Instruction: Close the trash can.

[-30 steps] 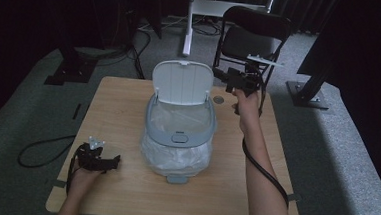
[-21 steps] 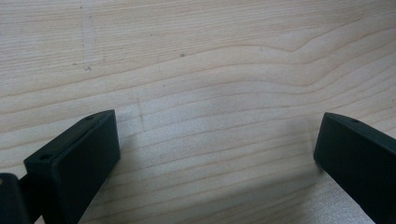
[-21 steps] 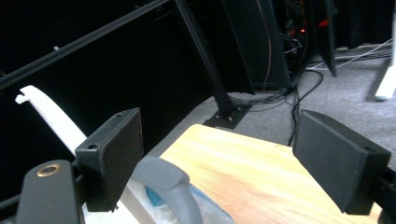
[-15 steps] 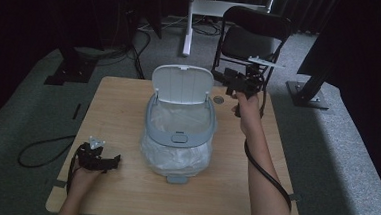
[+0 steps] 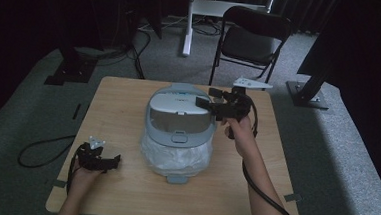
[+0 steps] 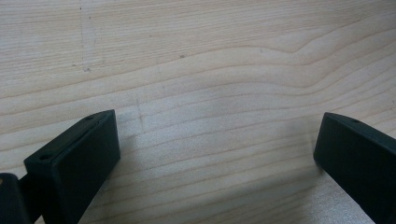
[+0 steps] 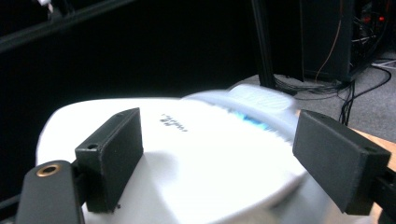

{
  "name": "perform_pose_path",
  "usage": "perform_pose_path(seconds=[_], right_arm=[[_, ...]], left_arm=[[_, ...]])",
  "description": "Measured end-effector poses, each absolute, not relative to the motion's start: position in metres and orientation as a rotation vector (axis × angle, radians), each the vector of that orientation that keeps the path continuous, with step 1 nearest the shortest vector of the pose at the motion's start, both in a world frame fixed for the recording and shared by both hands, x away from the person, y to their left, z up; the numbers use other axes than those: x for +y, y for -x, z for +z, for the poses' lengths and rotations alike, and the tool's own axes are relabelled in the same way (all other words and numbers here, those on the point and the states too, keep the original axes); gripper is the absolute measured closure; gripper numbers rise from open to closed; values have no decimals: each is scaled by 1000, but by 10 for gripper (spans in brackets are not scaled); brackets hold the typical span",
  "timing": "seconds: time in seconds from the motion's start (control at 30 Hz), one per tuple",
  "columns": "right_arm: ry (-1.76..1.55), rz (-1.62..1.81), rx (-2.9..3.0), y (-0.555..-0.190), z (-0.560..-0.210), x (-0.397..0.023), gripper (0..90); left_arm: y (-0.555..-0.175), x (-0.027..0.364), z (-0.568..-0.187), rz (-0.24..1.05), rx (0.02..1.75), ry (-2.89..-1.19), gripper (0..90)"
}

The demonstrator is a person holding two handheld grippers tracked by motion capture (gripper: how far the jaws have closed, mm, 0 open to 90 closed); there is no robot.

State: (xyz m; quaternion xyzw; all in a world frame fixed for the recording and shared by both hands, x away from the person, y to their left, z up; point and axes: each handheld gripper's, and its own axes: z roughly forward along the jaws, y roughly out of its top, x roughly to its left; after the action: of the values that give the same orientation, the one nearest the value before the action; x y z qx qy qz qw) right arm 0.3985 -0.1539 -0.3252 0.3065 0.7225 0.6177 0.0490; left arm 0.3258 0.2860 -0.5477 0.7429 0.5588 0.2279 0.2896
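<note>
The bin (image 5: 177, 137) stands in the middle of the counter (image 5: 114, 98), with a white bag (image 5: 175, 155) lining its lower part. Its long axis runs from the person's side to the far side, and the hinge end points away from the person. The lid (image 5: 178, 114) is tilted down over the opening. On top of the lid there is a small dark print and a blue mark, both too blurred to read. The right gripper (image 5: 209, 106) is at the lid's right far edge, its jaws spread wide over the lid. The left gripper (image 5: 111, 161) lies on the counter, well apart from the bin, jaws spread and holding nothing.
</note>
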Motion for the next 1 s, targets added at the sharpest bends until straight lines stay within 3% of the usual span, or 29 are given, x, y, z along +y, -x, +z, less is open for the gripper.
perform_pose_path(seconds=[0.5, 1.0], right_arm=[[-766, 1595, 2158, -350, -341, -124, 124], [-750, 1555, 2183, -343, -339, -119, 104]], left_arm=[[-326, 286, -548, 608, 1491, -1982, 11], [-325, 286, -548, 609, 1495, -1980, 12]])
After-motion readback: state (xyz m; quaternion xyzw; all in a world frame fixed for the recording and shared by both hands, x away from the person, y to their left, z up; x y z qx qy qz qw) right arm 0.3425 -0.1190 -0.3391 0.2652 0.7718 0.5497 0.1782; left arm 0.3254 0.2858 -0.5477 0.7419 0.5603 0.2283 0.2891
